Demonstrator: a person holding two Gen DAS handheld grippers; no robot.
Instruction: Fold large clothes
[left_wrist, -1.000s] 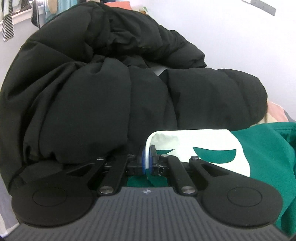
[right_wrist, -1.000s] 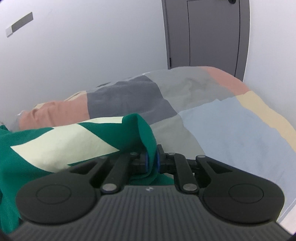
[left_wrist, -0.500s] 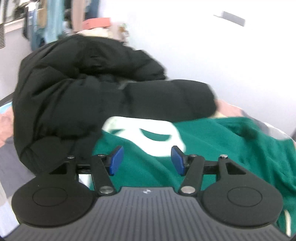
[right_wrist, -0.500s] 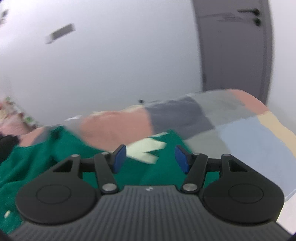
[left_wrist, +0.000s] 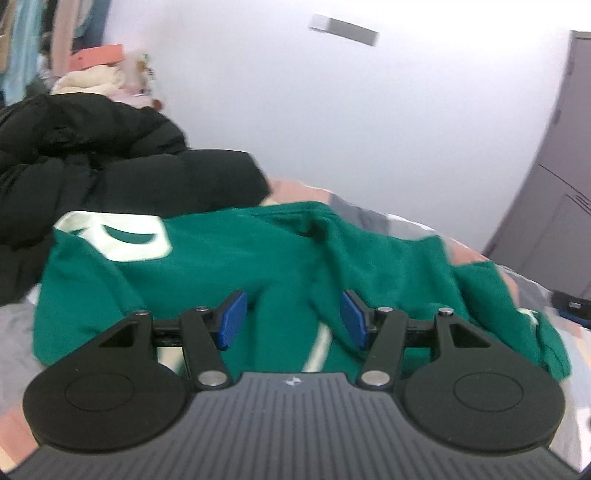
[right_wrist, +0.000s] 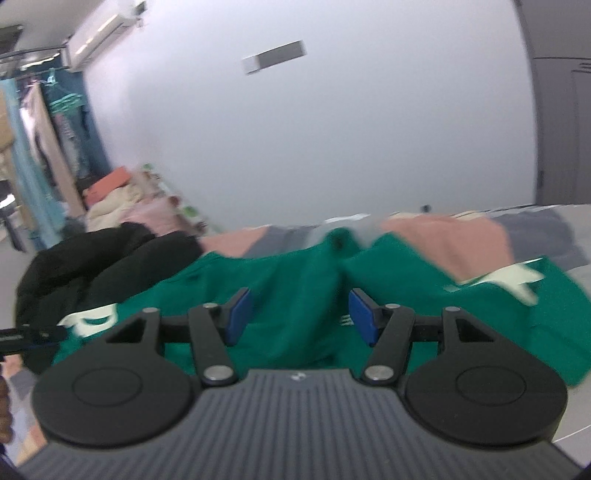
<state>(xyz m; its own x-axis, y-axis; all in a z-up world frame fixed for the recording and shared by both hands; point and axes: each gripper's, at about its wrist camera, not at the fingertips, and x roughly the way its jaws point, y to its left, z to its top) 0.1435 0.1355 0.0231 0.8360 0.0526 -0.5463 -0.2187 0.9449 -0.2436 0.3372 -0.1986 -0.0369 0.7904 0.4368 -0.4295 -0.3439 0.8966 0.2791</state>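
A green sweatshirt (left_wrist: 280, 254) with cream lettering lies rumpled on a patchwork bed cover (left_wrist: 369, 212). It also shows in the right wrist view (right_wrist: 295, 273). My left gripper (left_wrist: 293, 317) is open and empty, held above the sweatshirt's near part. My right gripper (right_wrist: 301, 314) is open and empty, also above the sweatshirt. The tip of the left gripper (right_wrist: 33, 336) shows at the left edge of the right wrist view.
A bulky black puffer jacket (left_wrist: 92, 162) is heaped on the bed at the left, against the sweatshirt; it also shows in the right wrist view (right_wrist: 92, 258). More clothes (left_wrist: 92, 79) are piled behind it. A white wall lies beyond the bed, a grey door (left_wrist: 554, 206) at right.
Both grippers were shut on the sweatshirt's edges a second ago. They have let go, opened wide and drawn back and up. The sweatshirt now lies on the bed.
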